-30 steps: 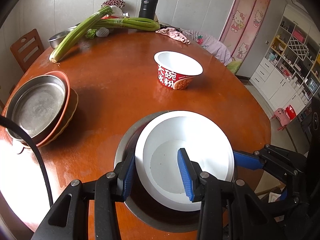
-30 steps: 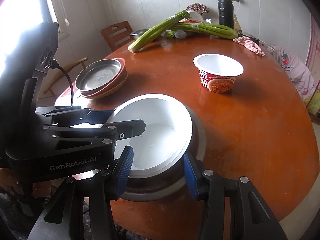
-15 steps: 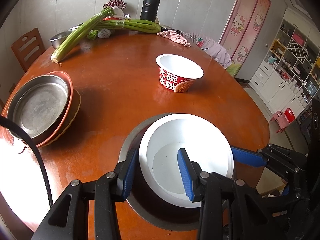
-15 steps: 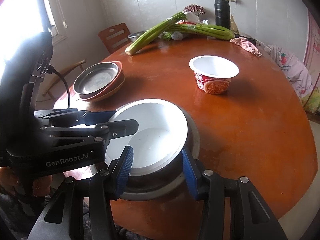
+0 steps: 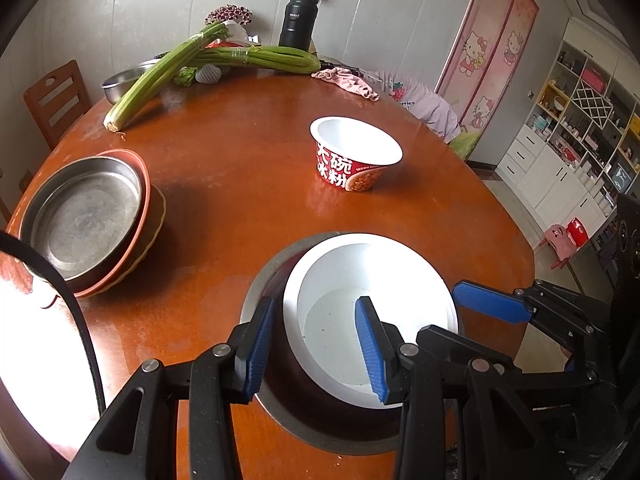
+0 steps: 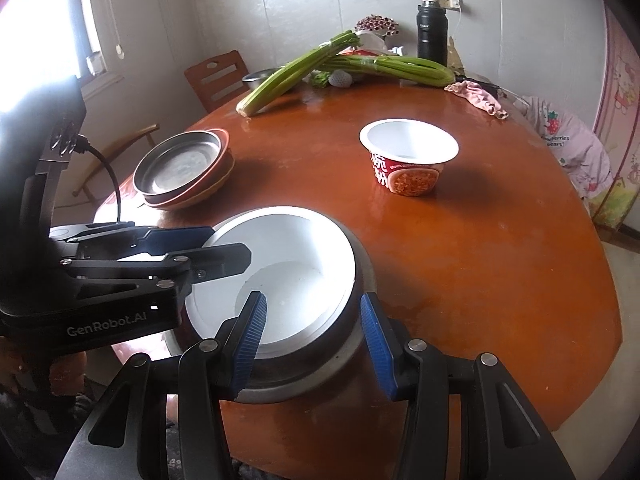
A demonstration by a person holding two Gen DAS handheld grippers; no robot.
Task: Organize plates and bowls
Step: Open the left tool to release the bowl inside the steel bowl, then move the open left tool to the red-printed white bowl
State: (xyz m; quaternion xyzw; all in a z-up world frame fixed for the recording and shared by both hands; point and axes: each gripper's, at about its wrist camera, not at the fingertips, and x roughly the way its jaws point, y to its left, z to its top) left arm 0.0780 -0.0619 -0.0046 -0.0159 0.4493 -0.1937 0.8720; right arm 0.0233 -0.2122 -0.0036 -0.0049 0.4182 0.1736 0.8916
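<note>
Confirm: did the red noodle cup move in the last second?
No. The noodle cup keeps its spot relative to the celery; both drift together in view.

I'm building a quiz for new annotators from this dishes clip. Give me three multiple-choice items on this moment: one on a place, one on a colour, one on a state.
1. Where does the white bowl sit?
A. inside the steel bowl
B. on the plate stack
C. beside the celery

2. What colour is the outside of the noodle cup?
A. blue
B. red
C. green

3. How do the left gripper's fingers stand at the white bowl?
A. both outside it
B. both far above it
C. one on each side of its near wall

Key: 1 A, steel rim rings the white bowl; 2 B, red printed wall under a white rim; 3 C, one blue pad inside, one outside.
</note>
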